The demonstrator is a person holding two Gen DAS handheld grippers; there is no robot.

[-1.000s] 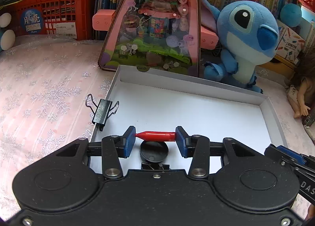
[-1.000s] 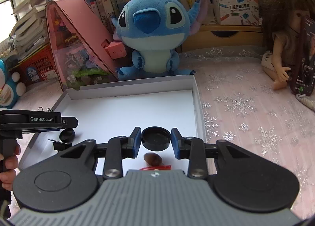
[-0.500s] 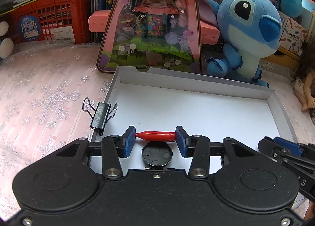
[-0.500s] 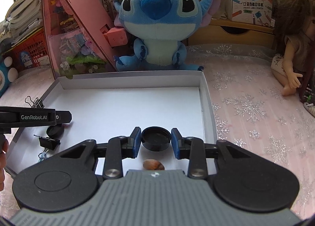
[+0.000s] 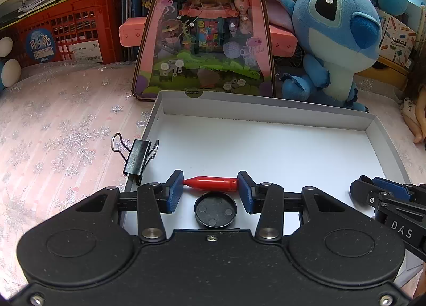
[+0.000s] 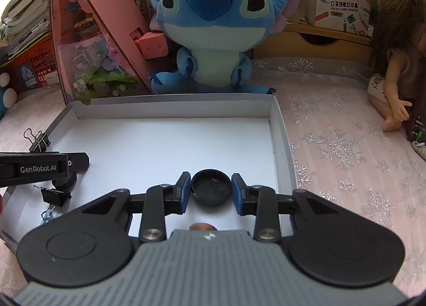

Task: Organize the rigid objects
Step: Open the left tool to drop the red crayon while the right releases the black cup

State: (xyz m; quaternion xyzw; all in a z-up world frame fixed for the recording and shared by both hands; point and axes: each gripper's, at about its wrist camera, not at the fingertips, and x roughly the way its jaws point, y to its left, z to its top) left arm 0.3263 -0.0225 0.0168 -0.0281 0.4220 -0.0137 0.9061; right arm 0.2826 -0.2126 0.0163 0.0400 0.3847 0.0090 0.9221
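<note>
White tray (image 5: 266, 108): left gripper (image 5: 210, 184) clamps red cap (image 5: 211, 184).

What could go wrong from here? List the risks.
1. The left hand-held gripper pinches the red cap only by its two ends; its tapered tip could slip off the pad and shoot out.
2. The right hand-held gripper holds the black lid by its round rim, close to the tray wall; it may pop free or bump the wall.
3. Both grippers work in the same tray and could collide.
</note>
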